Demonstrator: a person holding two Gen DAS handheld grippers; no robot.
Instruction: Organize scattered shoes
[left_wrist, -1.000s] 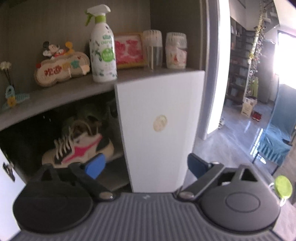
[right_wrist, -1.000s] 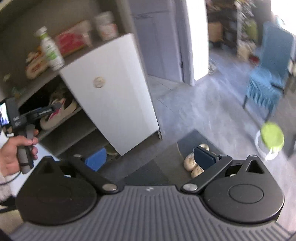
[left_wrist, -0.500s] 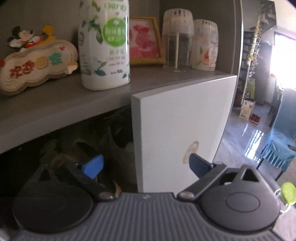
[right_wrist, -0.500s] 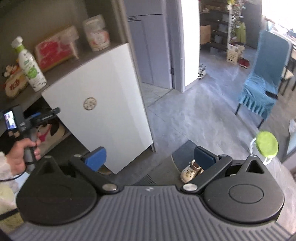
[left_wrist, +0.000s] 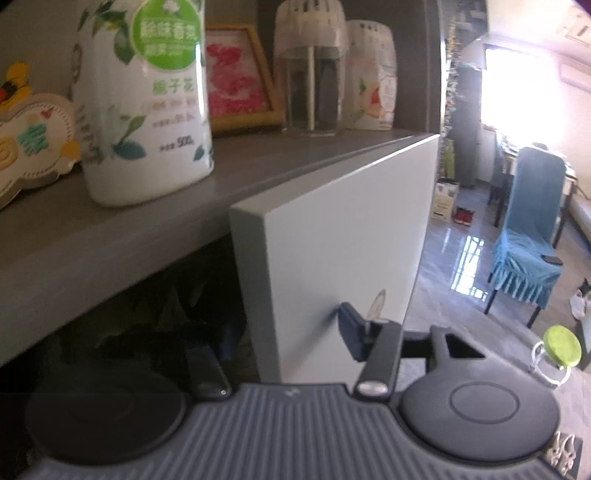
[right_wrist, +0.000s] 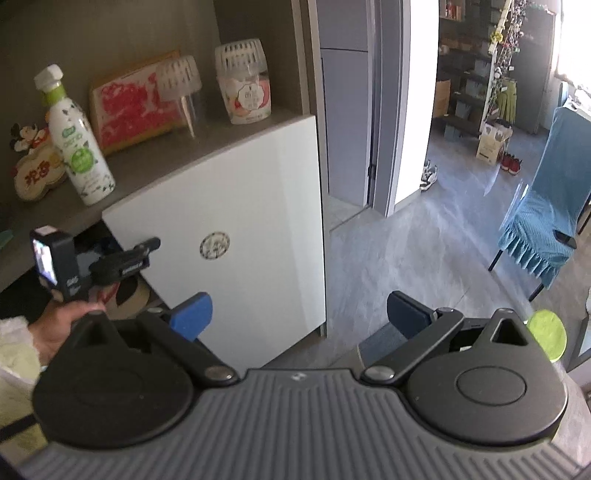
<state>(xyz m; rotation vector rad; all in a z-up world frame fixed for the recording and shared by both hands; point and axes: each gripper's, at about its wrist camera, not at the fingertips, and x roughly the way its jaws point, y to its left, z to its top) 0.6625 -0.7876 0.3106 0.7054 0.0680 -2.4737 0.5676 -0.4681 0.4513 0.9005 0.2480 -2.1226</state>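
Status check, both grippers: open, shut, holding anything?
Left gripper: jaws closing around the white cabinet door's edge; pad contact unclear.
Right gripper: open, empty.

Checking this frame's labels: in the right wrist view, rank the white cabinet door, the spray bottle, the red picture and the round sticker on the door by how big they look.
Largest to smallest as they look:
1. cabinet door
2. red picture and spray bottle: look about alike, and the picture is partly hidden, so unranked
3. round sticker

Glossy white cabinet door (right_wrist: 236, 229), polished floor (right_wrist: 424, 258), matt grey shelf (left_wrist: 110, 229).
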